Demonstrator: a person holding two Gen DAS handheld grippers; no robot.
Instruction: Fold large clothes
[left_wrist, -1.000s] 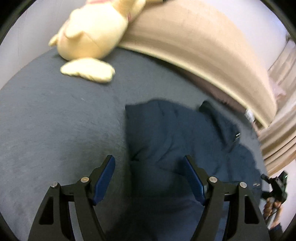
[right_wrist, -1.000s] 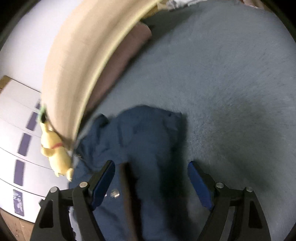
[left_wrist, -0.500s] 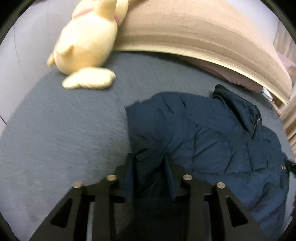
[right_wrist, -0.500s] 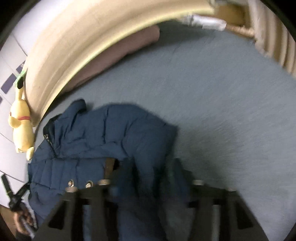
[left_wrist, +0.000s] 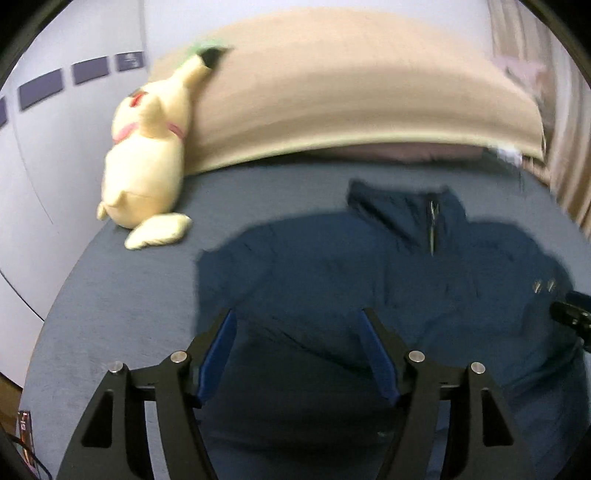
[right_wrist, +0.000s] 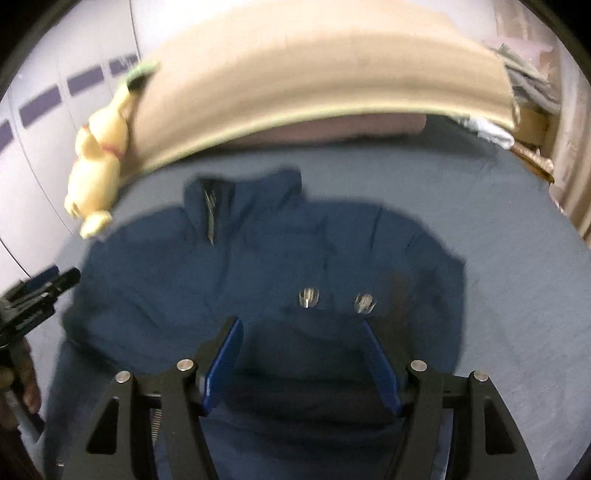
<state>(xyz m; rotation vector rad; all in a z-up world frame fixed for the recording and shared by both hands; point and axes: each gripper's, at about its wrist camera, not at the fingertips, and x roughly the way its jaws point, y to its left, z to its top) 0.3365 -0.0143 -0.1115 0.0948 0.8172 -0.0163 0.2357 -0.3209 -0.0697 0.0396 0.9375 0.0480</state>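
A navy padded jacket (left_wrist: 369, 280) lies on the blue-grey bed (left_wrist: 122, 314), collar and zip toward the headboard. My left gripper (left_wrist: 297, 321) is open and empty above the jacket's left part. The jacket also shows in the right wrist view (right_wrist: 266, 266), with two metal snaps (right_wrist: 308, 297) near the middle. My right gripper (right_wrist: 301, 332) is open and empty above the jacket's lower right part. The other gripper (right_wrist: 40, 291) shows at the left edge of the right wrist view.
A yellow plush toy (left_wrist: 147, 162) leans at the bed's far left against a beige headboard cushion (left_wrist: 351, 96). It shows in the right wrist view too (right_wrist: 98, 158). A white wall with purple marks (left_wrist: 40, 86) is on the left. Clutter (right_wrist: 524, 96) sits at the far right.
Both grippers were shut on jacket folds half a second ago; now both are open and drawn back. The jacket lies spread flatter on the bed.
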